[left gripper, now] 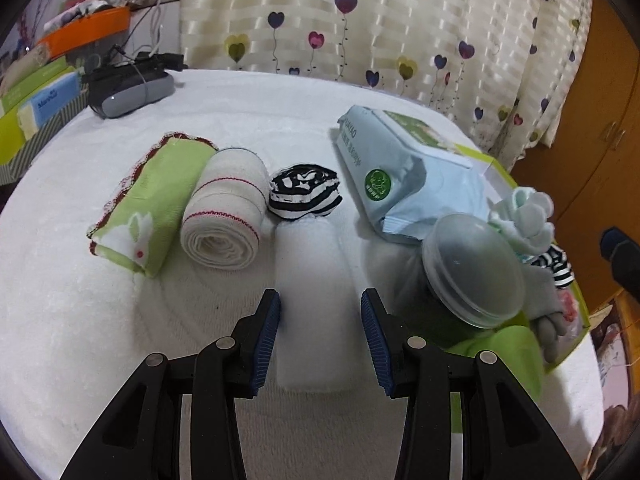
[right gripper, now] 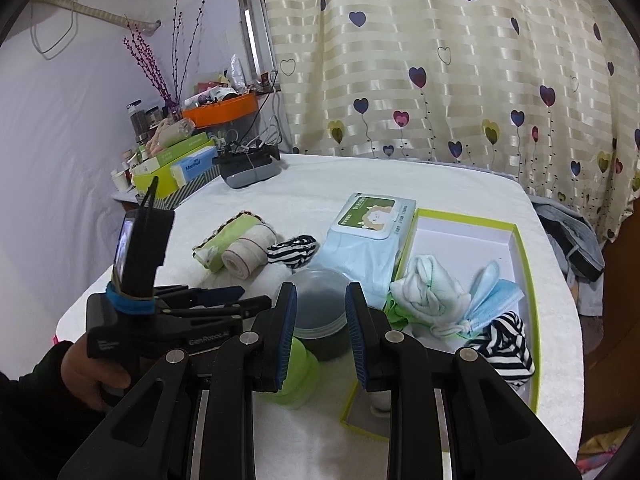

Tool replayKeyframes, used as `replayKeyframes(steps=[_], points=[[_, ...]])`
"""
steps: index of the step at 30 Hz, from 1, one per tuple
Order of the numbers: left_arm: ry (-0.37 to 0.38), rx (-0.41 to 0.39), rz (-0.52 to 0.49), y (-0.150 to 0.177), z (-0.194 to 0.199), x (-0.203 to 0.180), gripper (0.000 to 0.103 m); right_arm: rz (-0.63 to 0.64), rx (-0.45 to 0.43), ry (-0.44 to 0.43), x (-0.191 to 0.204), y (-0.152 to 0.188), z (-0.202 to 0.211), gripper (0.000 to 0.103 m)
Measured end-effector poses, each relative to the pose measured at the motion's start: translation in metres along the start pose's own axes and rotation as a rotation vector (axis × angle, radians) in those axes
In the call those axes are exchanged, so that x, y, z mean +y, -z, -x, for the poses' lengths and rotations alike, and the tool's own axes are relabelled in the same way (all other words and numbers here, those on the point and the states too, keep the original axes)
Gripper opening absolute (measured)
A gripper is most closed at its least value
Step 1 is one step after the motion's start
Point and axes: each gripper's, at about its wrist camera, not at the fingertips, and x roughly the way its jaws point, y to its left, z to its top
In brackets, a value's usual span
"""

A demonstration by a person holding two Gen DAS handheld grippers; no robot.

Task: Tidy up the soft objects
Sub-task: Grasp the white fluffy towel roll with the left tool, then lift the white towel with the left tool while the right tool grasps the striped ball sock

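A white rolled towel lies lengthwise between the pads of my left gripper, which is shut on it just above the white table cover. Its far end reaches a striped sock ball. Left of that lie a beige bandage roll and a folded green rabbit cloth. My right gripper is open with nothing gripped. Beyond its tips a clear-lidded round container leans at the corner of a lime-rimmed box. In the box are a pale sock bundle, blue masks and a striped sock.
A pale blue wet-wipes pack lies against the box's far left side. A grey headset with cables sits at the back left, beside stacked cartons. A heart-patterned curtain hangs behind the table. A hand holds the left gripper.
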Motion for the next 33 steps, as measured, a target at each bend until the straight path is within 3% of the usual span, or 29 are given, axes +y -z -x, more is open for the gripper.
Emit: replayKeyframes(steps=[6, 10, 13, 26, 33], points=[[-0.046, 0.005, -0.036, 0.004, -0.007, -0.004, 0.039, 0.002, 0.003, -0.015, -0.001, -0.001, -0.005, 0.026], [-0.038, 0.001, -0.042, 0.005, -0.004, -0.004, 0.024, 0.004, 0.002, -0.013, 0.0, -0.002, -0.005, 0.026], [-0.025, -0.004, -0.028, 0.005, 0.002, 0.0, 0.021, 0.007, 0.004, -0.01, 0.002, -0.003, -0.004, 0.026], [0.038, -0.135, 0.036, 0.008, 0.062, 0.028, 0.021, 0.065, 0.036, -0.013, 0.036, -0.025, -0.023, 0.026], [0.022, -0.187, 0.089, 0.006, 0.079, 0.063, 0.021, 0.133, 0.131, -0.04, 0.061, -0.044, -0.069, 0.026]])
